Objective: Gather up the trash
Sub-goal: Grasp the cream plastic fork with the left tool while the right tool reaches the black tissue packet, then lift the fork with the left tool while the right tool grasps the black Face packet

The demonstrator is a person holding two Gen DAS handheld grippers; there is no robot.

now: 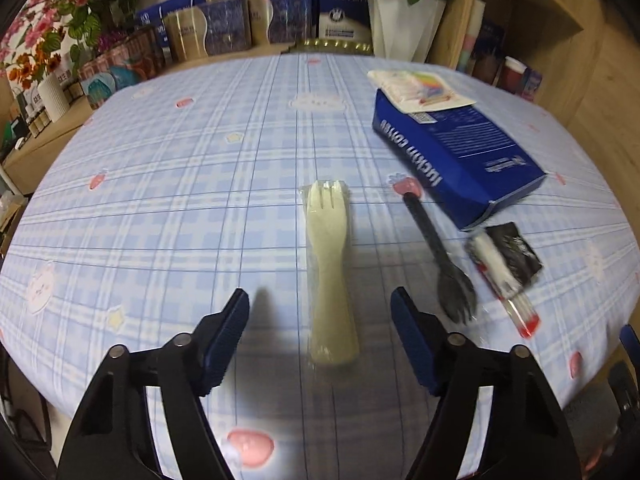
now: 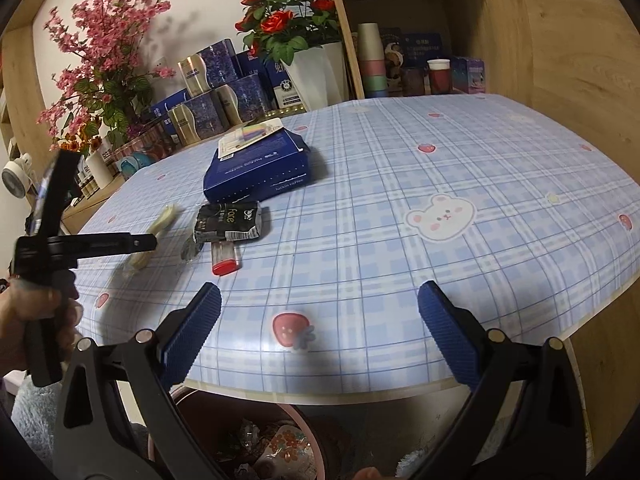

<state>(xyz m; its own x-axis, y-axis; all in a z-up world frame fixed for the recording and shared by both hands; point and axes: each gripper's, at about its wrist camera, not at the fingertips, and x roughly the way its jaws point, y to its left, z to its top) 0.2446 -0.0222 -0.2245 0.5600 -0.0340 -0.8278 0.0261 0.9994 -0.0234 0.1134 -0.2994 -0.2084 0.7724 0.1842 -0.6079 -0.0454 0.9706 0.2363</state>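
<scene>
Two forks: white fork point(image 1: 331, 264) between parted left gripper point(image 1: 320, 300); black fork point(image 1: 444, 260) beside; right gripper point(image 2: 320, 304) wide.

The table point(image 1: 200, 184) is covered by a smooth, faintly glossy checked sheet. The cream fork point(image 1: 330, 272) is sealed in clear, shiny film; the black spork point(image 1: 444, 264) is matt plastic. The blue box point(image 1: 460, 160) is made of printed cardboard with a slight sheen. The black packet point(image 2: 230, 222) is crinkled, glossy foil. Ribbed, matt blue pads point(image 2: 192, 328) are carried on black plastic gripper arms. The shelving point(image 2: 560, 40) is matt wood-grain board.
</scene>
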